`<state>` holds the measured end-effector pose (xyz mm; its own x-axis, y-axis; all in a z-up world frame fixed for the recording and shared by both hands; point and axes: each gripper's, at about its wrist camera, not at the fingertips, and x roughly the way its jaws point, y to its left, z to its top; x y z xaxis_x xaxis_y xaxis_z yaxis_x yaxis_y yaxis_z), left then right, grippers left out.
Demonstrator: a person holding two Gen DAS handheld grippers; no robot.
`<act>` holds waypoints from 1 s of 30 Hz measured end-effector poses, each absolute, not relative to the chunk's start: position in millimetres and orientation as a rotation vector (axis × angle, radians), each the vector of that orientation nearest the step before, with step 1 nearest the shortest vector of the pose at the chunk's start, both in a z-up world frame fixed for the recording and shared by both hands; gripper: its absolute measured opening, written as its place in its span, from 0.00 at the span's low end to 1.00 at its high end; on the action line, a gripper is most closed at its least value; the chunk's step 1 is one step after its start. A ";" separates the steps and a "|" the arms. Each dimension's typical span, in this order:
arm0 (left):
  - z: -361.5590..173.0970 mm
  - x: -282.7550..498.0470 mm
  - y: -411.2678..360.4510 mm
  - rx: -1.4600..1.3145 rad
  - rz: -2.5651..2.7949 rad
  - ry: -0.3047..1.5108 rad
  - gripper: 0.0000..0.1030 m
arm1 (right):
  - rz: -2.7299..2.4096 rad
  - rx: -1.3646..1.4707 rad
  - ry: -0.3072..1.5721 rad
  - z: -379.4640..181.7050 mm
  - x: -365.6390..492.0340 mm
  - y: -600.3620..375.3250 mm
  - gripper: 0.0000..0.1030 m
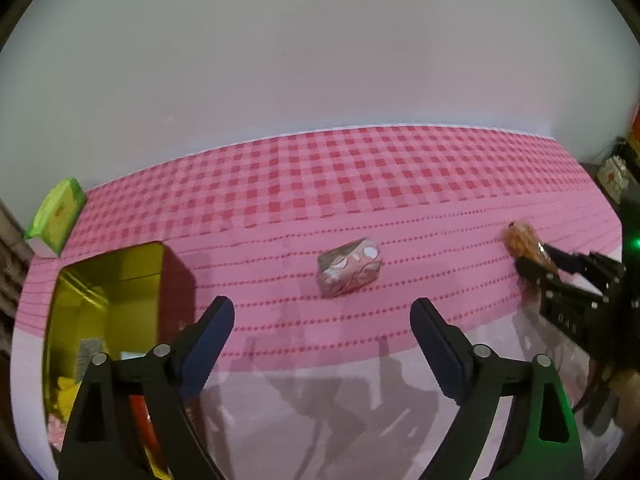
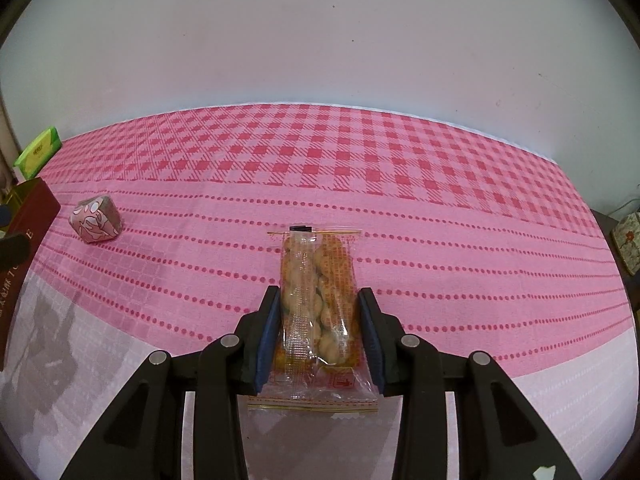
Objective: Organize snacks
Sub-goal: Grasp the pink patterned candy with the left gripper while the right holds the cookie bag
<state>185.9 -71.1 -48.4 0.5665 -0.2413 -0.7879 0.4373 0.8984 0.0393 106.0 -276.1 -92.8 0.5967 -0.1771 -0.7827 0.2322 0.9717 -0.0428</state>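
Observation:
A clear packet of brown biscuits point(image 2: 318, 304) lies lengthwise on the pink cloth between the pads of my right gripper point(image 2: 319, 300), which is shut on it. The same packet point(image 1: 524, 242) and right gripper point(image 1: 540, 260) show at the right edge of the left wrist view. A small pink-and-white wrapped snack point(image 1: 349, 267) sits on the cloth ahead of my left gripper point(image 1: 322, 312), which is open with nothing between its fingers. The wrapped snack point(image 2: 96, 219) also appears far left in the right wrist view. An open red tin with a gold inside point(image 1: 100, 304) stands at the left, with a few items inside.
A green box point(image 1: 56, 216) lies at the far left corner of the table by the white wall. The tin's red side point(image 2: 24, 240) shows at the left edge of the right wrist view. A patterned box point(image 2: 628, 240) stands off the table's right end.

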 end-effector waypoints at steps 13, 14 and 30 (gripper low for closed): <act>-75.0 221.8 -105.0 0.235 -0.386 0.953 0.87 | -0.234 0.073 0.900 -92.7 105.7 -276.8 0.35; -77.6 224.7 -106.4 0.234 -0.384 0.957 0.87 | -0.234 0.073 0.900 -92.7 105.7 -276.8 0.35; -97.7 250.9 -105.0 0.180 -0.401 1.054 0.47 | -0.229 0.081 0.899 -92.8 105.3 -276.8 0.37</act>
